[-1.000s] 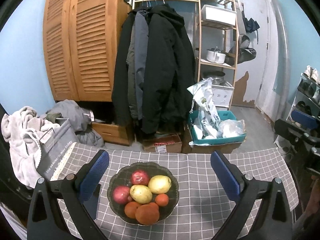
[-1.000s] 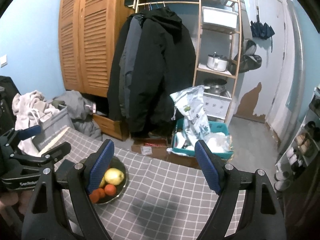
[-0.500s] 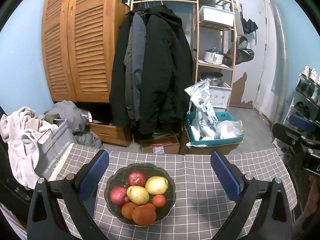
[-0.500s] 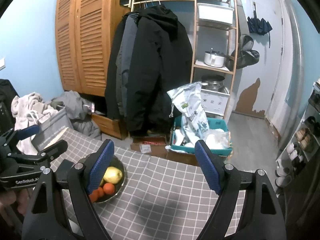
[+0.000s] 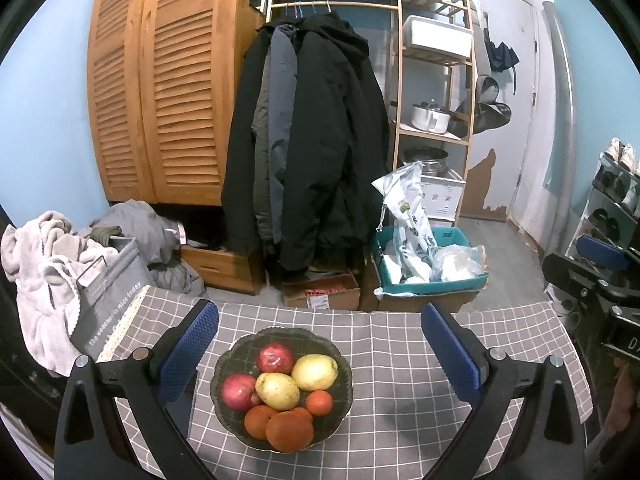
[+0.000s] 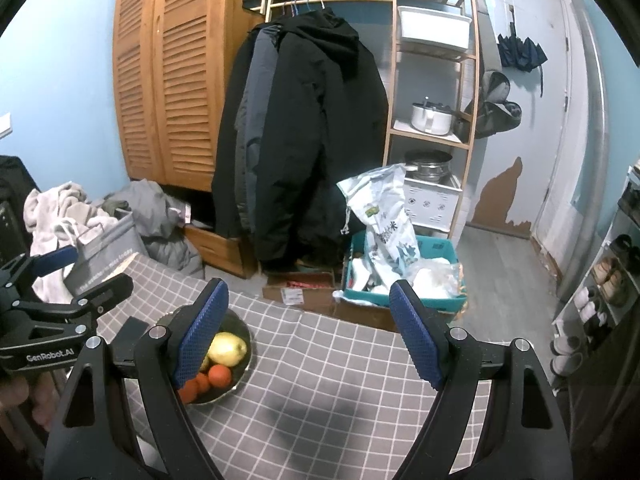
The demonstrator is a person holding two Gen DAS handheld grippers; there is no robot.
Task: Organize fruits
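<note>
A dark glass bowl (image 5: 344, 364) on the grey checked tablecloth (image 5: 400, 360) holds two red apples (image 5: 275, 357), two yellow pears (image 5: 315, 371) and several oranges (image 5: 289, 431). My left gripper (image 5: 320, 352) is open and empty, held above the bowl with a blue pad either side. My right gripper (image 6: 308, 336) is open and empty above the cloth to the right of the bowl (image 6: 236, 376); its left finger hides part of the fruit. The left gripper also shows in the right wrist view (image 6: 60, 280).
Beyond the table's far edge stand a grey laundry bag (image 5: 108, 292), a cardboard box (image 5: 324, 294), a teal crate with bags (image 5: 428, 264), hanging coats (image 5: 304, 140), a wooden wardrobe (image 5: 160, 80) and a shelf unit (image 5: 436, 100). A shoe rack (image 5: 616, 200) stands at the right.
Both grippers have drawn back and risen slightly; the bowl sits a little lower and left in both views. Both stay open and empty.
</note>
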